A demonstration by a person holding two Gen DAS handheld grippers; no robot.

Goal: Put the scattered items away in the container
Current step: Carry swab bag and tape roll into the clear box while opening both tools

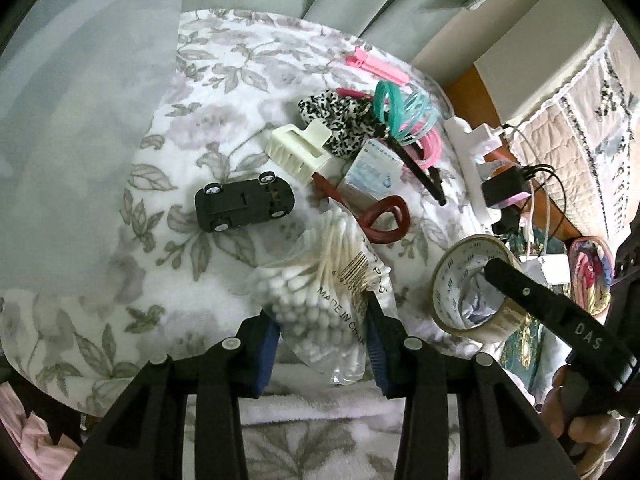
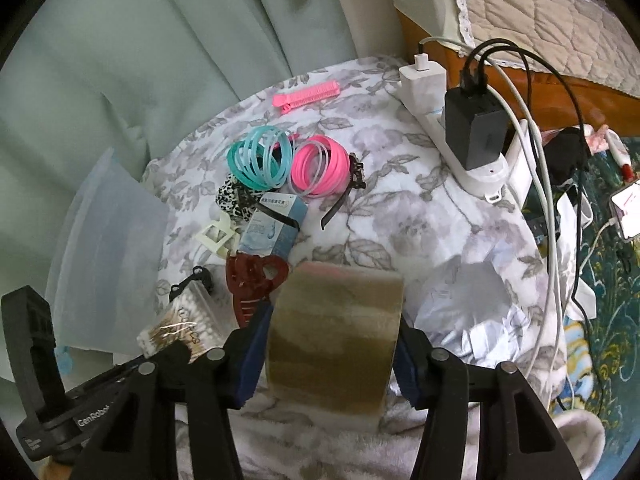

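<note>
My left gripper [image 1: 324, 320] is shut on a clear bag of cotton swabs [image 1: 320, 280], also seen in the right wrist view [image 2: 180, 324]. My right gripper [image 2: 328, 344] is shut on a roll of brown packing tape [image 2: 336, 332], which shows in the left wrist view [image 1: 476, 280] to the right of the swabs. Scattered on the floral blanket are a black toy car [image 1: 244, 202], a cream hair claw [image 1: 300, 150], a dark red hair claw [image 2: 254, 284], a blue box [image 2: 274, 228], teal bangles [image 2: 258, 162], pink bangles [image 2: 320, 170] and a pink clip [image 2: 306, 94]. A translucent container [image 2: 108, 256] stands at the left.
A white power strip [image 2: 452, 136] with a black charger [image 2: 476, 128] and cables lies along the blanket's right edge. Crumpled silver foil and paper [image 2: 468, 308] lies right of the tape. Green curtains hang behind. A leopard scrunchie [image 1: 340, 120] and black headband [image 2: 340, 200] sit among the bangles.
</note>
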